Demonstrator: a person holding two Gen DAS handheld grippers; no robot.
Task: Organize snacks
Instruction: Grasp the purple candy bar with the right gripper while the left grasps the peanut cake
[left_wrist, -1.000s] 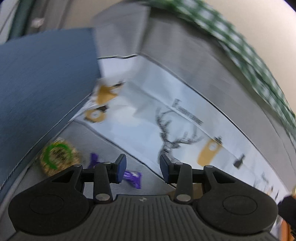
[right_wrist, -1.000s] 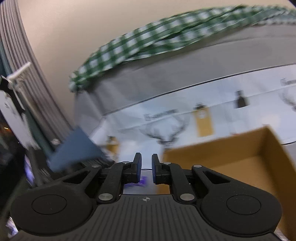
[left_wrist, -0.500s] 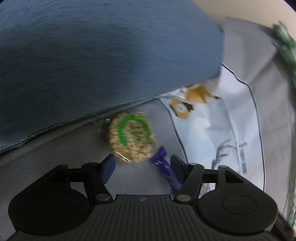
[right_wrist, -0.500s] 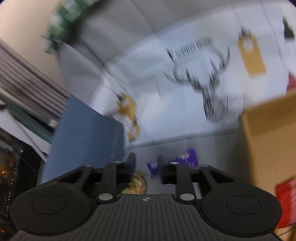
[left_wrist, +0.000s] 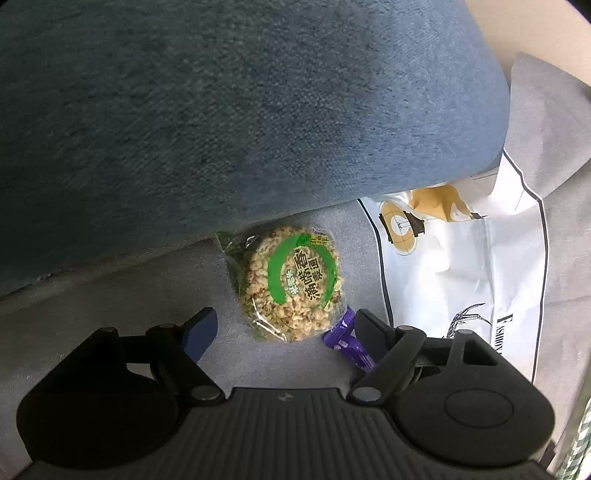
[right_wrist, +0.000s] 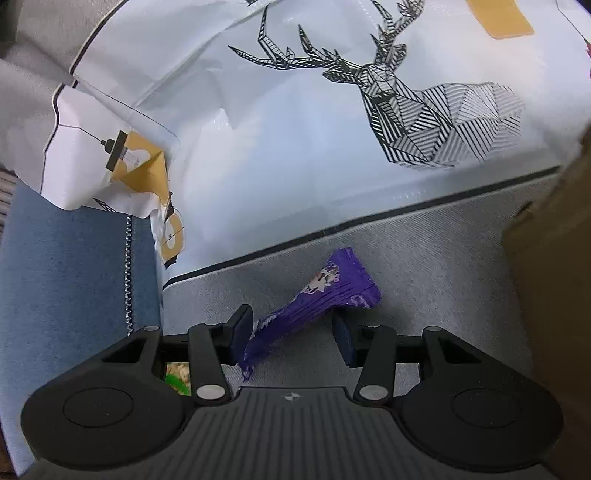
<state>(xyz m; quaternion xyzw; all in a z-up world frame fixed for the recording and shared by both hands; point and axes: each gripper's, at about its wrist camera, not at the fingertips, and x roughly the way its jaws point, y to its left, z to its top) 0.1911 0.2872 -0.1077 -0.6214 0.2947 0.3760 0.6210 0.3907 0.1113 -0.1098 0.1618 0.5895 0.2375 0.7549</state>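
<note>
The left gripper (left_wrist: 282, 328) hung wide open below a round rice cracker (left_wrist: 291, 282). The right gripper (right_wrist: 291, 334), also wide, straddled a purple wrapper (right_wrist: 317, 295); a cardboard box (right_wrist: 554, 277) stood at right edge.

Left gripper (left_wrist: 282, 330): jaws spread wide, pointing down, nothing clamped. Right gripper (right_wrist: 291, 334): jaws apart, angled down, its 2 fingers clear of contact.
</note>
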